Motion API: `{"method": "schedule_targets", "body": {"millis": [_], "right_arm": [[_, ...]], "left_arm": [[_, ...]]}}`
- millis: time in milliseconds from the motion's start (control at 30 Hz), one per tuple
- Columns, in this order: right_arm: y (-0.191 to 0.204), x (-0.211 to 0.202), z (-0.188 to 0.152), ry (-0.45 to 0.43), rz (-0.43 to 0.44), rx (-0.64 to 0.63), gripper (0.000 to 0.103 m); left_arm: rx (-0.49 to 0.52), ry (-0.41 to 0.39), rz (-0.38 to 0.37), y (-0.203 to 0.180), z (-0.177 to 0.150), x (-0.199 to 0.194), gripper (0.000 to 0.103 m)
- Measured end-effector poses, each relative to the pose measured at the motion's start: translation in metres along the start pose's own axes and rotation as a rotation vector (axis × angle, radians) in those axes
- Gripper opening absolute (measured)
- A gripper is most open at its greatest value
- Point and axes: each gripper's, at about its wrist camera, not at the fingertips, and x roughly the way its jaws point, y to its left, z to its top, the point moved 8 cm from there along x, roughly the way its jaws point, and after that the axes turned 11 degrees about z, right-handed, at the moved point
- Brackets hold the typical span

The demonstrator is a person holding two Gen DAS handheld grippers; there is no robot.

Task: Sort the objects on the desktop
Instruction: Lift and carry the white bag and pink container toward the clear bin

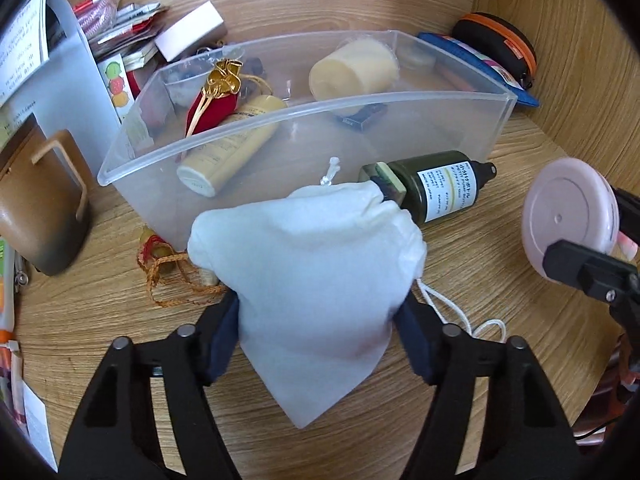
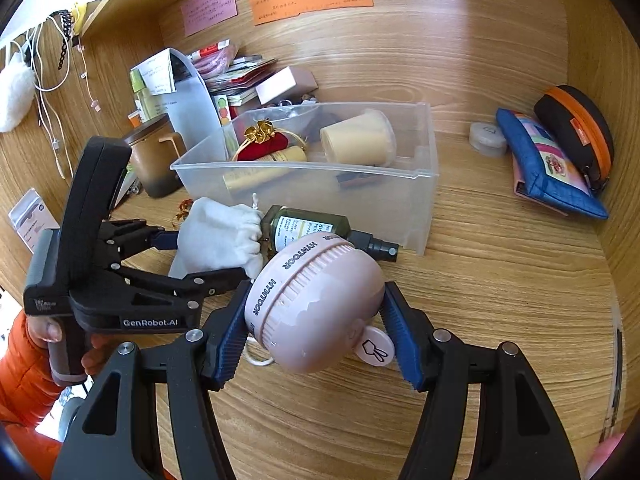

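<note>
My left gripper [image 1: 316, 312] is shut on a white drawstring pouch [image 1: 308, 272] and holds it just in front of the clear plastic bin [image 1: 240, 168]; both also show in the right wrist view, the gripper [image 2: 208, 256] and the pouch [image 2: 218, 240]. My right gripper [image 2: 312, 332] is shut on a round pink HYNTOOR device [image 2: 316, 308], seen at the right edge of the left wrist view [image 1: 568, 224]. A dark green spray bottle [image 1: 440, 188] lies on the desk against the bin's front. The bin [image 2: 420, 184] holds a cream cup [image 2: 360, 140], a red and gold pouch [image 2: 268, 140] and a yellow tube [image 1: 232, 152].
A brown mug [image 1: 40, 216] stands left of the bin. A file holder with papers [image 1: 60, 72] and a pile of packets are behind it. A blue pouch [image 2: 548, 164], a black and orange case [image 2: 576, 132] and a small round tin [image 2: 486, 138] lie at the right. An orange cord [image 1: 172, 276] lies by the pouch.
</note>
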Motion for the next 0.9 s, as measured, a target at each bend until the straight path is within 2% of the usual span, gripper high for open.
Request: {"method": "schedule_targets", "body": {"millis": [33,467,900], "right_arm": [[0.000,0.000,0.001,-0.001,-0.001,-0.003,0.059],[0.002,-0.004,0.006,-0.003,-0.025,-0.012,0.059],[0.015,-0.010,0.022,-0.026,-0.035,-0.044,0.059]], "left_arm": [[-0.003,-0.004,0.000,0.002,-0.001,-0.001,0.064],[-0.032,-0.041,-0.037,0.007,-0.003,-0.020,0.062],[-0.041,-0.167,-0.013,0.024,0.018,-0.064,0.062]]}}
